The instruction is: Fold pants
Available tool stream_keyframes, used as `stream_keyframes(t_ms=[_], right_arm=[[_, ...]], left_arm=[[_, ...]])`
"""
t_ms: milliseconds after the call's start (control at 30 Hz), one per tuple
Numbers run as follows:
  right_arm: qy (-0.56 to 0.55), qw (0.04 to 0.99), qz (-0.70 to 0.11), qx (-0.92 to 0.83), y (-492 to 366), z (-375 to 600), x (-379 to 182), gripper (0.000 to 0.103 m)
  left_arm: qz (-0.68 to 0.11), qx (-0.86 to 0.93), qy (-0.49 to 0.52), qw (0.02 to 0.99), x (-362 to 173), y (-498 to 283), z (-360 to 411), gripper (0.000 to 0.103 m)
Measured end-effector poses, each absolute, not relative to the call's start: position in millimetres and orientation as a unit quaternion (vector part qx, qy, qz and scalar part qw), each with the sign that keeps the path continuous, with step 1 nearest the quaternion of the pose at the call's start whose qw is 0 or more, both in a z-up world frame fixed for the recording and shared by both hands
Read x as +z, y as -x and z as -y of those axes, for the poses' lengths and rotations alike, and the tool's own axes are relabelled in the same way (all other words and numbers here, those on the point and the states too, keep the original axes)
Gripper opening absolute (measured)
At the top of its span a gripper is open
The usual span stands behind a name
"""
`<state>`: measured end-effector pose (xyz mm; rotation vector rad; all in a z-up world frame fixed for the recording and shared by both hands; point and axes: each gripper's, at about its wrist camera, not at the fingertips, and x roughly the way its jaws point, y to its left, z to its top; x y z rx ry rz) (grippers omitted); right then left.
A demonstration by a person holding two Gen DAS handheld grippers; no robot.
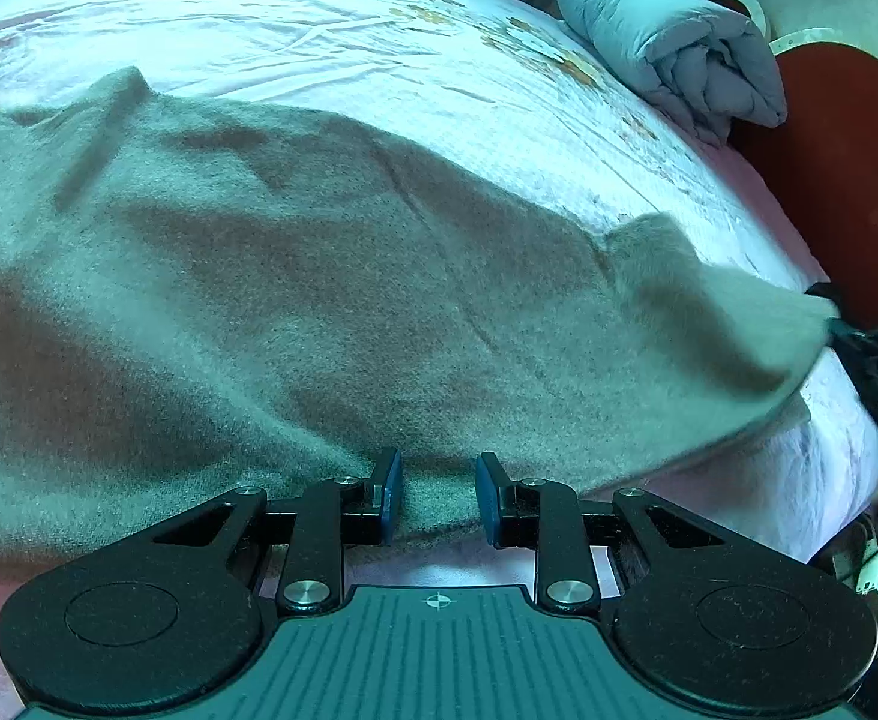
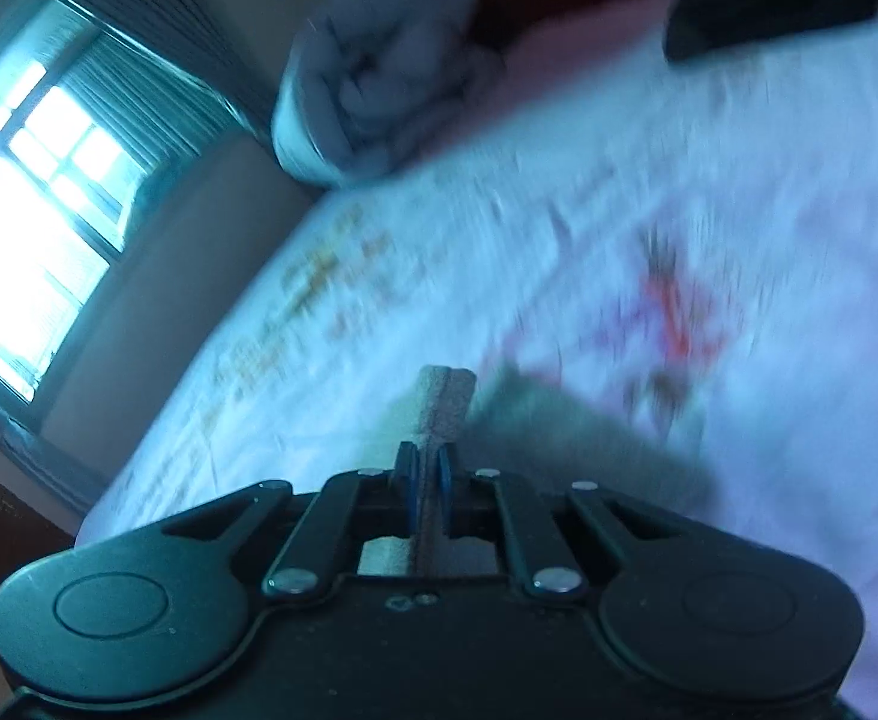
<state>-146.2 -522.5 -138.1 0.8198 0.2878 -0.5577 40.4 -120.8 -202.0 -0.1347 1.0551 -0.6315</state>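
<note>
— How are the grey fleecy pants (image 1: 294,276) placed?

— They are spread over the white flower-printed bedsheet (image 1: 330,42), ahead of the left gripper (image 1: 439,495), whose blue pads (image 1: 389,495) are parted wide around the near hem.

— And the right gripper (image 2: 429,480)?

— It is clamped narrowly on a fold of the pants. A rolled grey quilt (image 2: 378,84) is seen far ahead, beside a bright window (image 2: 36,192).

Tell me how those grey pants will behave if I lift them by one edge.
Probably floppy: the grey pants drape in soft folds over the bed. Likely not slippery, since the cloth looks fuzzy. The corner pinched in the right tool will probably sag.
</note>
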Motion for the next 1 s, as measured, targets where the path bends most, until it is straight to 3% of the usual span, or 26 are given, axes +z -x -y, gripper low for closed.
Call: stream_keyframes(t_ms=[133, 367, 467, 700, 867, 933, 1000], right_arm=[[-0.351, 0.877, -0.127, -0.303, 173.8, 512.7, -129.9, 0.0], [-0.408, 0.837, -0.139, -0.337, 202.7, 521.1, -174.8, 0.0], [-0.445, 0.832, -0.126, -0.307, 200.9, 526.9, -177.9, 0.02], [-0.458, 0.811, -0.146, -0.333, 184.3, 541.5, -185.9, 0.009], [-0.465, 0.811, -0.139, -0.325, 185.4, 543.5, -188.9, 0.011], [-0.459, 0.817, -0.136, -0.32, 181.1, 543.0, -184.8, 0.001], [-0.45, 0.823, -0.134, -0.319, 179.2, 541.8, -177.6, 0.0]], left_arm=[[-0.495, -0.297, 0.065, 0.814, -203.5, -42.1, 120.8, 0.028], [-0.495, -0.297, 0.06, 0.814, -203.3, -42.7, 123.3, 0.028], [-0.495, -0.296, 0.059, 0.815, -203.4, -42.5, 124.4, 0.028], [-0.497, -0.297, 0.06, 0.813, -203.9, -42.6, 125.2, 0.028], [-0.496, -0.296, 0.057, 0.814, -205.4, -43.5, 126.9, 0.028], [-0.497, -0.296, 0.058, 0.814, -205.0, -43.4, 127.1, 0.028], [-0.498, -0.296, 0.061, 0.813, -204.8, -43.9, 126.3, 0.028]])
